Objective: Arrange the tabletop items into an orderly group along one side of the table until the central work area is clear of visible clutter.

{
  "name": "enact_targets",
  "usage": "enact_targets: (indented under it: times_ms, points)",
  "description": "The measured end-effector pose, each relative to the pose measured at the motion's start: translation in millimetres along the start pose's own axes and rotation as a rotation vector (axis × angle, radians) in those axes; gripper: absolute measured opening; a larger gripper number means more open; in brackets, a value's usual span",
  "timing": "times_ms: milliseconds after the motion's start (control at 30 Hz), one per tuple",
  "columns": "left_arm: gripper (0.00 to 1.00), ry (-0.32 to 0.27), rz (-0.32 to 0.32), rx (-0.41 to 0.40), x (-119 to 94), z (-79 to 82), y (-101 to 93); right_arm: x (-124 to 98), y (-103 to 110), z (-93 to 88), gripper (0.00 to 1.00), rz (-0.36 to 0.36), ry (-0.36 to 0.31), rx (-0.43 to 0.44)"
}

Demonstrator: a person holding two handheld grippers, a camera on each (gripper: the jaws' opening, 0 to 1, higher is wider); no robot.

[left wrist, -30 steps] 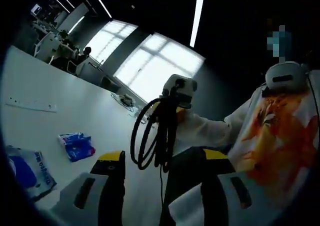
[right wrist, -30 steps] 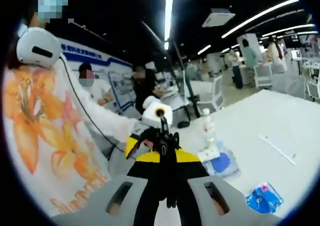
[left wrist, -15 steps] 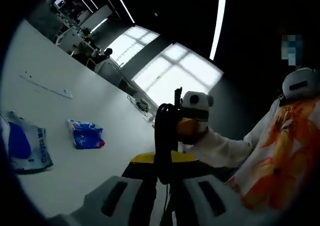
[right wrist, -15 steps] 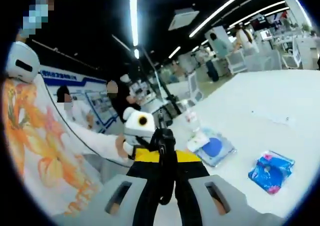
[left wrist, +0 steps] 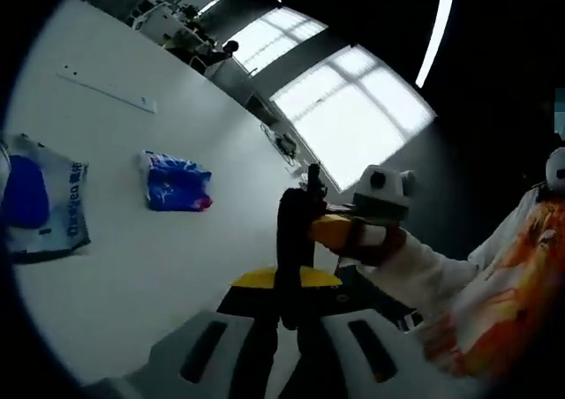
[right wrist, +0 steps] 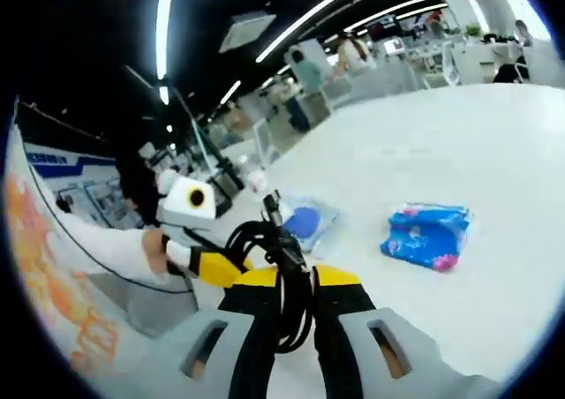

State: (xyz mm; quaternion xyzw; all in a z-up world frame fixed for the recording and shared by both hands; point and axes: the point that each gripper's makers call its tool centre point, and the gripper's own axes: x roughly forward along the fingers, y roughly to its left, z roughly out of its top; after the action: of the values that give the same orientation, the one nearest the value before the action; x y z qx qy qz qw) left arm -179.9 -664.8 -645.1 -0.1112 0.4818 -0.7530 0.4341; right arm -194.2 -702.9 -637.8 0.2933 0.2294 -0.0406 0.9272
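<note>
Both hand-held grippers, left (left wrist: pixel 284 306) and right (right wrist: pixel 284 315), face each other, clamped on the coiled black cable (right wrist: pixel 269 244).

The clear bag (left wrist: pixel 40 207) is cut off at the left gripper view's left edge.

L view: faces R across table (left wrist: pixel 132 267) | R view: faces L | shared: blue packet (left wrist: pixel 175 182)

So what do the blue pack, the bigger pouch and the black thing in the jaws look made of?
Blue pack: soft, crinkled plastic film, glossy print, by its creases. Pouch: clear thin plastic over something blue, judging by its flat wrinkled edges. Cable: black, rubbery-looking coated cord, matte, coiled in loops; both the right gripper and left gripper close on it.
</note>
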Motion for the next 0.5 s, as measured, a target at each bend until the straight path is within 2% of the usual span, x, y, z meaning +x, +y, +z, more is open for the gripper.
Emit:
enact_targets:
  times_ms: [33,133,200,267,333,367,500]
  points:
    - [0.02,0.007,0.006,0.009,5.3,-1.9,4.1,0.2,-5.4,-3.2,0.11,-0.019,0.001,0.009]
    - [0.02,0.048,0.049,-0.033,15.6,-8.2,15.6,3.0,-26.2,-13.6,0.12,-0.092,0.005,0.043]
    - [0.02,0.074,0.12,-0.079,20.3,-10.8,30.3,6.9,-38.8,-21.2,0.11,-0.144,0.003,0.064]
    - [0.02,0.066,0.136,-0.097,26.7,-5.3,39.4,11.1,-51.5,-29.1,0.1,-0.196,0.008,0.061]
    - [0.02,0.074,0.19,-0.12,30.4,-2.4,51.3,15.3,-59.0,-32.3,0.09,-0.233,-0.014,0.146]
    - [0.02,0.074,0.201,-0.116,32.4,-0.4,54.6,16.5,-62.2,-33.2,0.09,-0.249,-0.021,0.163]
    - [0.03,0.071,0.278,-0.163,39.1,3.0,74.0,22.4,-73.0,-39.2,0.09,-0.316,-0.024,0.177]
